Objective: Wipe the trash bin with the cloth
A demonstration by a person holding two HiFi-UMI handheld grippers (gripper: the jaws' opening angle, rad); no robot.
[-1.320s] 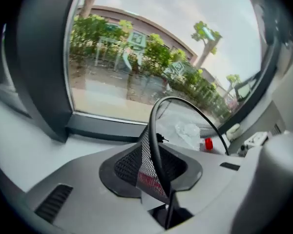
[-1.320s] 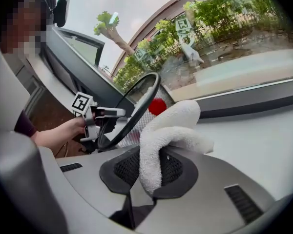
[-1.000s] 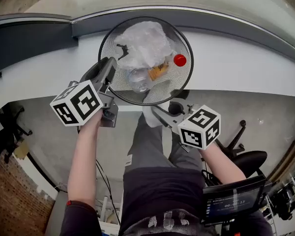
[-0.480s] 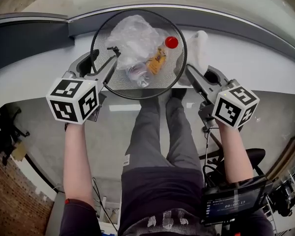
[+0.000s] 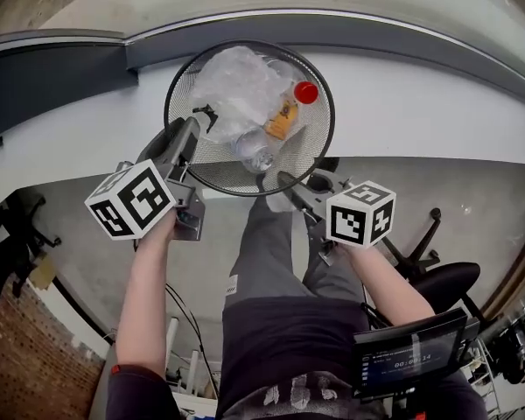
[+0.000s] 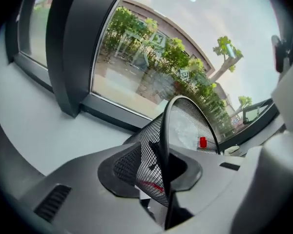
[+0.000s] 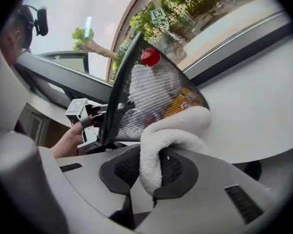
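Note:
The black mesh trash bin (image 5: 217,163) is tipped toward me in the head view, with a clear plastic bag (image 5: 236,81) and a red-capped bottle (image 5: 305,93) inside. My left gripper (image 5: 195,128) is at the bin's left rim; its jaws have just been closing, and the mesh wall (image 6: 185,126) stands between them, pinched. My right gripper (image 5: 282,182) is shut on a white cloth (image 7: 171,135). It holds the cloth against the outside of the bin (image 7: 151,91) at its near side. In the head view the cloth (image 5: 278,201) is mostly hidden under the rim.
A white ledge (image 5: 420,112) runs behind the bin below a dark window frame (image 5: 52,64). The person's legs are directly below the bin. An office chair (image 5: 437,283) stands at the right, and a small screen (image 5: 411,357) sits at the person's waist.
The right gripper with the cloth has swung from the bin's right side, by the ledge, down to its near side. The left gripper stays at the left rim.

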